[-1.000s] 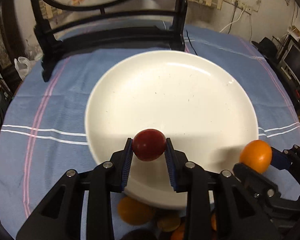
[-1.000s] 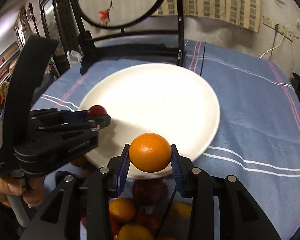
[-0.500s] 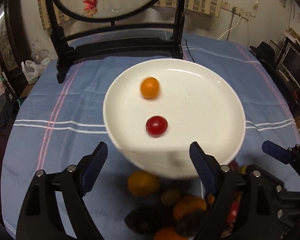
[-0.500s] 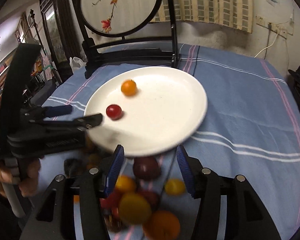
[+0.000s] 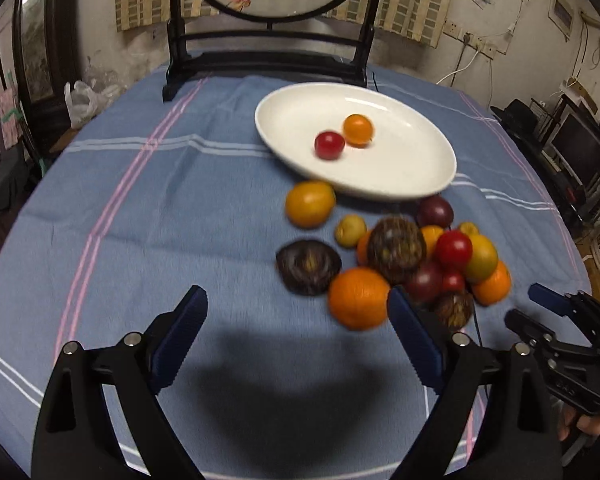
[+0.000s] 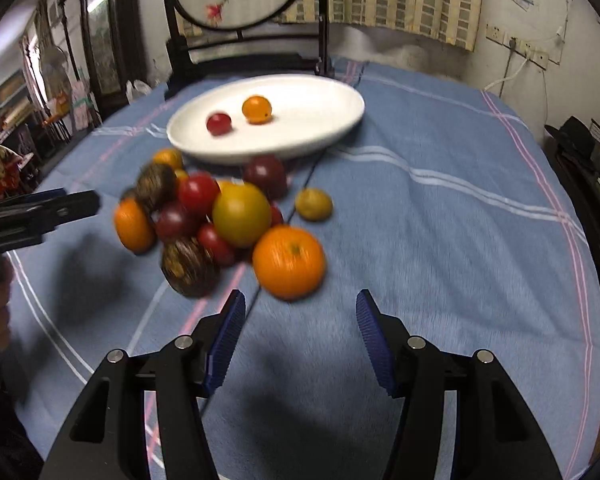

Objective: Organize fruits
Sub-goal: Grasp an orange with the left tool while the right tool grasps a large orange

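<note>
Left tool point(image 5: 296, 328) jaws just spread, empty, right tool point(image 6: 300, 332) likewise, round fruits point(image 5: 396, 256) piled beside plate point(image 5: 428, 184)

Both claws, left claw point(image 5: 296, 336) and right claw point(image 6: 300, 336), are showing black plastic arms, ribbed blue pads point(image 6: 226, 338) and silver screws point(image 5: 132, 339).

Round table point(image 5: 148, 216) w/ blue cloth point(image 6: 440, 240), pink & white stripes across it. On the cloth: white plate point(image 5: 404, 176) toward the far side, black wooden stand point(image 5: 268, 68) behind it at the far edge, thin dark cord point(image 6: 304, 184) running under the fruit. Loose fruit pile point(image 5: 400, 252) sits just in front of the plate: oranges, red tomatoes, dark purple fruits, small yellow ones, most touching; one orange point(image 5: 310, 204) right by the plate rim.
</note>
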`<state>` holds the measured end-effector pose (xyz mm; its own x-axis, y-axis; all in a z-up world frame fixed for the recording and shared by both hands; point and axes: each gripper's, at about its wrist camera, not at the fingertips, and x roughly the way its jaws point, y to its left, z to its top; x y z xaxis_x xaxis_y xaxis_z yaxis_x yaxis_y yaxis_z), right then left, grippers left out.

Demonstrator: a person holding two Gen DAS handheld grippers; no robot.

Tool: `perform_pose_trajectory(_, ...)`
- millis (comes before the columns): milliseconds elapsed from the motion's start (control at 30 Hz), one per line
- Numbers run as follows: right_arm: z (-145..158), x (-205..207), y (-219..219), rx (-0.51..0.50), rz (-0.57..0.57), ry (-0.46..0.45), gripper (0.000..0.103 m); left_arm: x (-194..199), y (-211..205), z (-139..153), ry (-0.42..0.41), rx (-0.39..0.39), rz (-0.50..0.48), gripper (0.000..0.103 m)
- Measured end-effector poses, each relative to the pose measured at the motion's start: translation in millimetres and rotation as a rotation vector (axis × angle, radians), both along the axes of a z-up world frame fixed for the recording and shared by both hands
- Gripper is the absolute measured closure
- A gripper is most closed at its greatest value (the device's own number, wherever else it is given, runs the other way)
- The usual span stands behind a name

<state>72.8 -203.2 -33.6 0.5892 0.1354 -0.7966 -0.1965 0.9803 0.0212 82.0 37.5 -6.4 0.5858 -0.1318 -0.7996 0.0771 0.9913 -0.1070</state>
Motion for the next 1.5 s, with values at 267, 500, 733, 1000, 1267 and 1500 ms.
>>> perform_pose_trajectory(267, -17.1, 18.5, 7.9, -0.016, 0.001, 0.049, 0.044, -15.7, -5.0, -18.4, 0.048, -0.004, -0.038, 0.014)
perform_pose_trajectory(500, -21.6, 40.0, 17.6, -0.034, 0.0, 0.051, 0.057, -12.7, -12.1, -25.6, 0.065, 0.018, -0.052, 0.014)
perform_pose_trajectory(733, -17.4, 26.5, 5.2, 0.036, -0.036, 0.039, 0.058, -5.5, -19.6, -28.9, 0.082, 0.029, -0.049, 0.014)
perform_pose_trajectory(1000, -6.6, -17.9, -16.1, 0.146, -0.062, -0.009, 0.058, 11.6, -42.4, -37.4, 0.107, 0.073, -0.085, 0.027)
perform_pose_trajectory(1267, -6.8, -36.5, -15.6, 0.177, -0.03, -0.011, 0.058, 25.3, -53.9, -42.6, 0.094, 0.109, -0.075, 0.048)
perform_pose_trajectory(1500, 0.1, -47.1, -11.8, 0.182, -0.014, -0.026, 0.058, 12.3, -41.7, -34.0, 0.087, 0.036, -0.108, 0.062)
